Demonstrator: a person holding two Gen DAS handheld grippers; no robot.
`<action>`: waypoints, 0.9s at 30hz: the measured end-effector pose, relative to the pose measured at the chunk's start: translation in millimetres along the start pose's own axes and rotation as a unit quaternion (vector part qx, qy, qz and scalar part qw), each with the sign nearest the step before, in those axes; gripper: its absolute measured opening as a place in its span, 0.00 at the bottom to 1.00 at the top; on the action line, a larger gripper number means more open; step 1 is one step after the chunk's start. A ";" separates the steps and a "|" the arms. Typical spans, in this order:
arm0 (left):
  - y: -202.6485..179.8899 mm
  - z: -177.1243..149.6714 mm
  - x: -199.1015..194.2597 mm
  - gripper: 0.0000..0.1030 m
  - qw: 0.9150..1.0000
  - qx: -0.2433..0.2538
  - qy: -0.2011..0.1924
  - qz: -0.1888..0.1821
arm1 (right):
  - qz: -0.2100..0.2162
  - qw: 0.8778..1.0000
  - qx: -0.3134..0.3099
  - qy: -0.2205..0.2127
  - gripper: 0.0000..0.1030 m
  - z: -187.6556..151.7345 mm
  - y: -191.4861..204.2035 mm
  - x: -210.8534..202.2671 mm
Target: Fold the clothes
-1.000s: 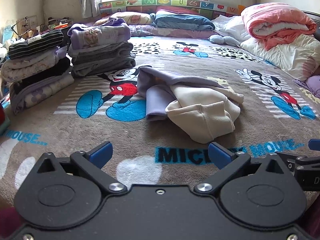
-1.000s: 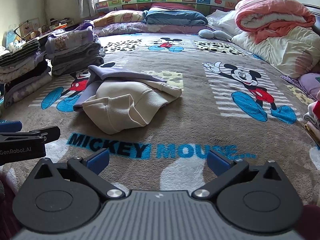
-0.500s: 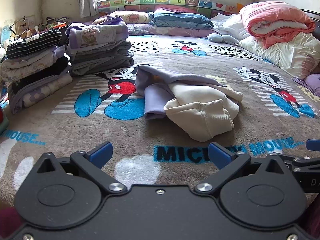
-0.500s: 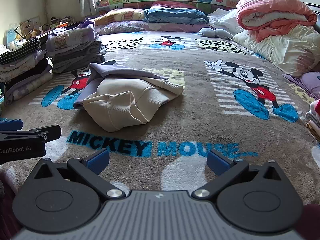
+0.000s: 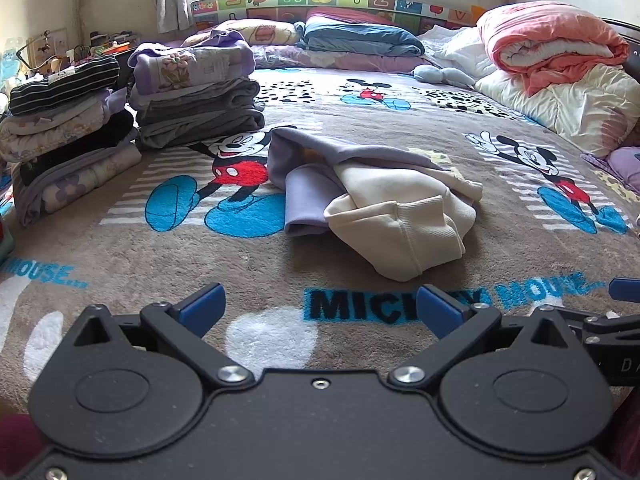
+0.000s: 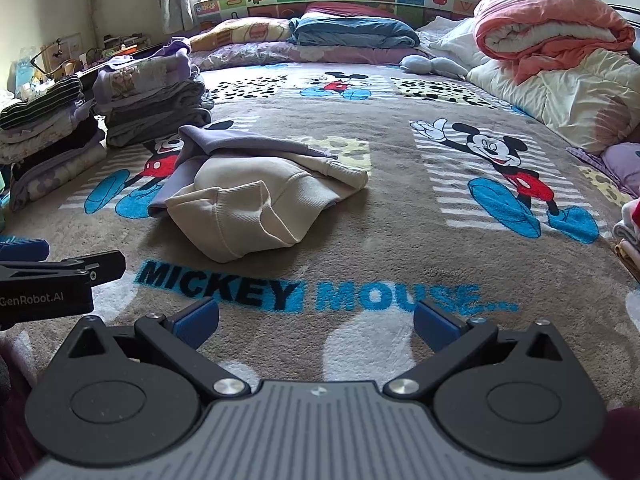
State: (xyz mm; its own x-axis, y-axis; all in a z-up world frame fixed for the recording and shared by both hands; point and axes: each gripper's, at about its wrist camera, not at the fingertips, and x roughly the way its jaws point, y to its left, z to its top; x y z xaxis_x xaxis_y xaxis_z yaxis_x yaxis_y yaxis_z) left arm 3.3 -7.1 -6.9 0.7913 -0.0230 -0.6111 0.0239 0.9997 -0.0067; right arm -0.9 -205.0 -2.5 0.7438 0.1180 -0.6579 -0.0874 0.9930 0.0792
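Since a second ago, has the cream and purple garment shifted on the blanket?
No. The cream and purple garment still borders the Mickey print, its cream hem just short of the MICKEY lettering, as in both earlier pictures.

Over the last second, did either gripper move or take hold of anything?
Both grippers eased slightly forward toward the crumpled cream and lilac clothes; the heap sits a little nearer in each view. Nothing was gripped or released: left gripper and right gripper stay open and empty above the blanket. The heap and folded stacks lie unchanged.
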 end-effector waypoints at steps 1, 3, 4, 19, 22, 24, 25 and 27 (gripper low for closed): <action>-0.1 0.0 0.1 1.00 1.000 0.000 0.000 0.000 | 0.000 1.000 0.000 0.000 1.00 0.1 0.0 0.1; -0.2 -0.1 0.2 1.00 1.000 0.000 0.001 -0.001 | 0.000 1.000 0.001 -0.001 1.00 0.0 -0.1 0.1; -0.5 -0.1 0.3 1.00 1.000 0.000 0.001 -0.001 | 0.000 1.000 0.001 -0.001 1.00 -0.2 -0.4 0.0; -0.2 -0.9 2.6 1.00 1.000 -0.002 0.003 -0.002 | 0.007 1.000 -0.003 -0.010 1.00 -2.8 -1.4 0.6; -0.5 -0.9 3.7 1.00 1.000 -0.001 0.003 -0.003 | 0.014 1.000 -0.003 -0.011 1.00 -4.1 -1.7 1.5; -0.4 -1.0 4.3 1.00 1.000 -0.001 0.004 -0.004 | 0.021 1.000 -0.003 -0.014 1.00 -5.5 -2.1 1.5; -0.2 -1.3 4.8 1.00 1.000 -0.001 0.004 -0.004 | 0.025 1.000 -0.003 -0.017 1.00 -6.4 -2.4 0.9; -0.1 -2.1 6.2 1.00 1.000 0.000 0.005 -0.004 | 0.030 0.999 -0.002 -0.021 1.00 -7.4 -3.2 1.1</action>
State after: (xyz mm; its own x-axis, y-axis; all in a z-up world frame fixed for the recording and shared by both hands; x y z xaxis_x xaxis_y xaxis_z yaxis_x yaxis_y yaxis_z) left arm 7.0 -7.4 -12.3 0.7849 -0.0312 -0.6188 0.0303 0.9995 -0.0120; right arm -4.7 -208.0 -9.0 0.7647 0.1781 -0.6193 -0.1362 0.9840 0.1148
